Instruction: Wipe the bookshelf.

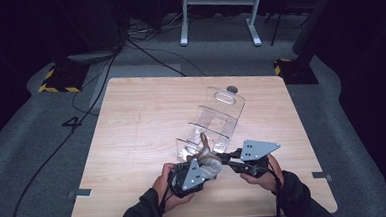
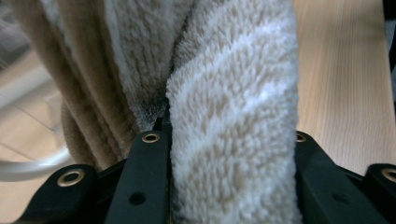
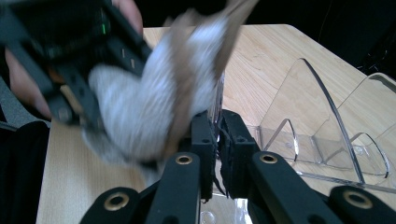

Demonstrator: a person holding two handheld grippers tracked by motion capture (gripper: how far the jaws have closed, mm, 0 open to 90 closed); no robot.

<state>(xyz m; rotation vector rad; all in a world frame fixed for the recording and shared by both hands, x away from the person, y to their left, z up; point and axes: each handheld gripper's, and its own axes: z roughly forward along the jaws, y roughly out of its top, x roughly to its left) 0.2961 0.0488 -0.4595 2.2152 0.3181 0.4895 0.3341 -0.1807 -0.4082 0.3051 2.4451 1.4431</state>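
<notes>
High view: at the near edge of the table (image 1: 131, 121), the left gripper (image 1: 194, 172) and right gripper (image 1: 231, 159) meet just in front of a clear rack (image 1: 216, 120) of stepped tiers. The left gripper's jaws are clamped on a fluffy beige-and-white sock (image 2: 233, 130), which bulges between and above them. In the right gripper view its jaws stand nearly together on a thin clear edge at the rack's near end (image 3: 217, 107), apparently steadying it, though whether they truly grip it is hard to tell. The sock (image 3: 159, 102) hangs just left of that edge and is blurred.

The step in hand looks like setting the sock into the rack's nearest tier. To do it well, the right gripper should keep the light rack from sliding, while the left carries the sock over the near lip and lowers it fully into the slot before opening.
</notes>
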